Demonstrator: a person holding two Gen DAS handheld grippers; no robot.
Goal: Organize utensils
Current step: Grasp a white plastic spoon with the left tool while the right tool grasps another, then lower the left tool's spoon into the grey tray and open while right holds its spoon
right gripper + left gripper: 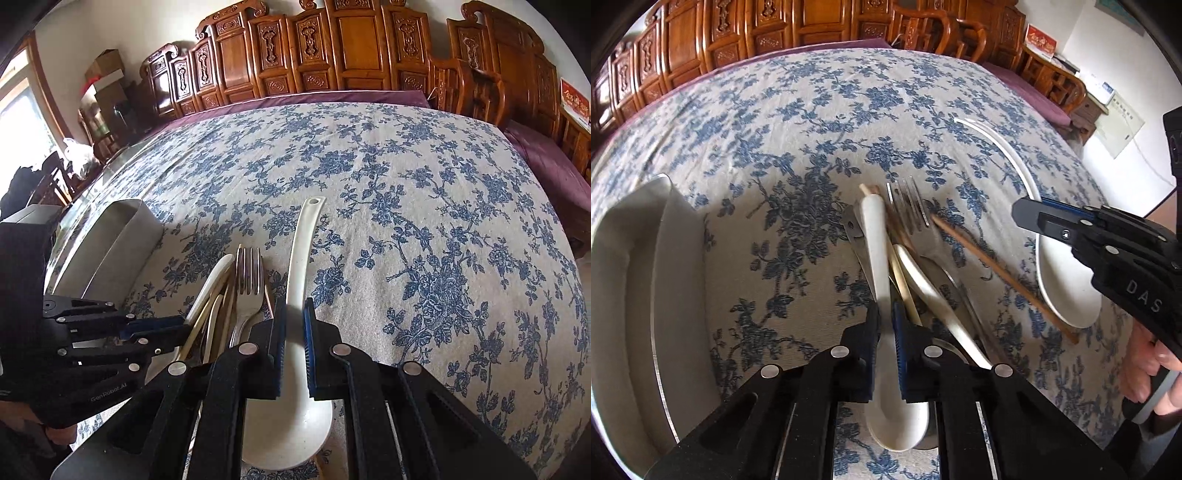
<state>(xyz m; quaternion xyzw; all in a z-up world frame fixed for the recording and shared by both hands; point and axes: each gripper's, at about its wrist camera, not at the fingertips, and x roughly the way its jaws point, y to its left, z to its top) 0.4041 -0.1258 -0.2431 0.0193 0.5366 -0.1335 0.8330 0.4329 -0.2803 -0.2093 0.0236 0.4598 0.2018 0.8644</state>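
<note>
Both grippers were clamped on white ceramic spoons: left gripper [886, 332] on a spoon [877, 236] in the pile, handle toward frame top; right gripper [294, 332] on another spoon [301, 258].

I see glossy white ceramic spoons [295, 280], a shiny metal fork [249, 280], matt wooden chopsticks [1001, 273] — all on rough woven floral cloth [406, 206], carved polished wood [332, 55] behind.

Both views ride a gripper, looking steeply down along its fingers, close over the floral tablecloth [798, 122] toward carved wooden furniture [332, 59]. Shared ground — the utensil pile [905, 243] and each opposite gripper at frame edge.
</note>
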